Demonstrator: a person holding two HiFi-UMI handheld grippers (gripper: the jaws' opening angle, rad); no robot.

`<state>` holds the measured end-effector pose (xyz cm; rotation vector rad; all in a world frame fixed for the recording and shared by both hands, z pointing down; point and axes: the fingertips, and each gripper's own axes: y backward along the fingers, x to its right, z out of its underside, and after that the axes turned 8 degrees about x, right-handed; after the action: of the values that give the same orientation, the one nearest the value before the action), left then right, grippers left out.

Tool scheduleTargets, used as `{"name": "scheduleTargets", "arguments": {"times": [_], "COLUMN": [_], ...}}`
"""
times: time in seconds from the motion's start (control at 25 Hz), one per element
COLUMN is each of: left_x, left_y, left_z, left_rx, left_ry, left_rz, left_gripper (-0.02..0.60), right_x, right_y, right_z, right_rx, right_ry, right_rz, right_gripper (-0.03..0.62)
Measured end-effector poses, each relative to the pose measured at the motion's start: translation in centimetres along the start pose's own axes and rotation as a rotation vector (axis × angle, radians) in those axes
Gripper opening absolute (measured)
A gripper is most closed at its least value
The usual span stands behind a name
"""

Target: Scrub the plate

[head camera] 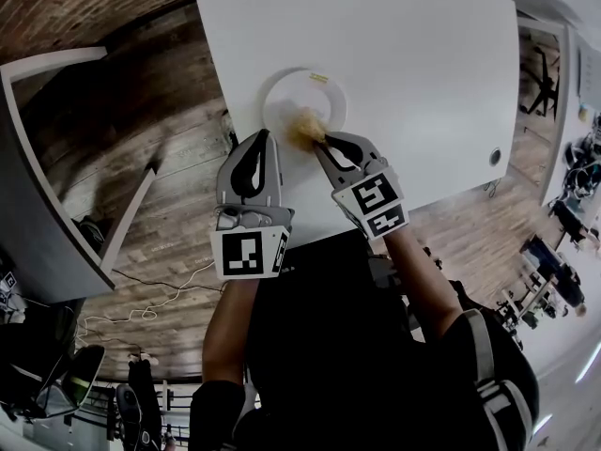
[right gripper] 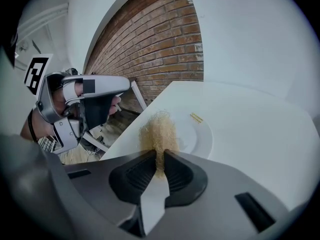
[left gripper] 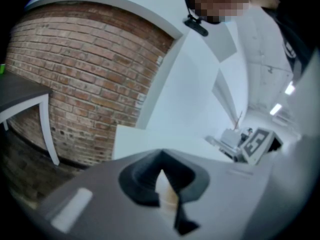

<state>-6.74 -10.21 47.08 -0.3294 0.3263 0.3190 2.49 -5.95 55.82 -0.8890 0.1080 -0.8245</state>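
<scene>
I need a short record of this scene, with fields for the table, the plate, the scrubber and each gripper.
surface: white table
plate: white plate, flat on the table, near its front edge
scrubber: golden mesh scrubber, over the plate's near side
right gripper: right gripper shut on the scrubber
left gripper: left gripper, jaws together, beside the plate's near left rim; contact unclear

1. The plate's rim at 6 o'clock is hidden by the scrubber and right gripper.
2. The sliver between the left gripper's jaws is blurred beyond telling.
3. The plate's label is too small to be read.
</scene>
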Motion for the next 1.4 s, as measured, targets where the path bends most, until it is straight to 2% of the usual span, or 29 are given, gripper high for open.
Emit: {"name": "scheduleTargets", "arguments": {"times": [0.32,0.68,0.8,1.12,1.4], "left_x": [0.2,-0.1,-0.5,-1.2,-1.7], "left_y": [-0.1,-0.2,-0.1,0.2,0.6], "left_z": [0.3,0.2,0.5,0.7,0.7], "left_rx": [-0.010,-0.015,-0.021,-0.021,-0.017], "left_ry": [0.004,0.009,0.008,0.016,0.024], "left_rz": [0.006,0.007,0.008,-0.005,-0.017], "left_gripper": [0.004,0.003,0.003,0.003,0.003], "right_x": [3.0,5.5,5.6,4.5,2.7], "right_y": [0.7,-1.0,-1.5,-3.2,-3.8], "right_z": [-0.2,-3.0,-3.6,-4.9,-4.6], "right_rx": [0.011,0.045,0.019,0.038,0.023], "right_ry": [-0.008,-0.013,-0.009,0.022,0.062], "right_rz": [0.061,0.101,0.100,0.076,0.034], "right_gripper": [0.043,0.043,0.043,0.043,0.043]}}
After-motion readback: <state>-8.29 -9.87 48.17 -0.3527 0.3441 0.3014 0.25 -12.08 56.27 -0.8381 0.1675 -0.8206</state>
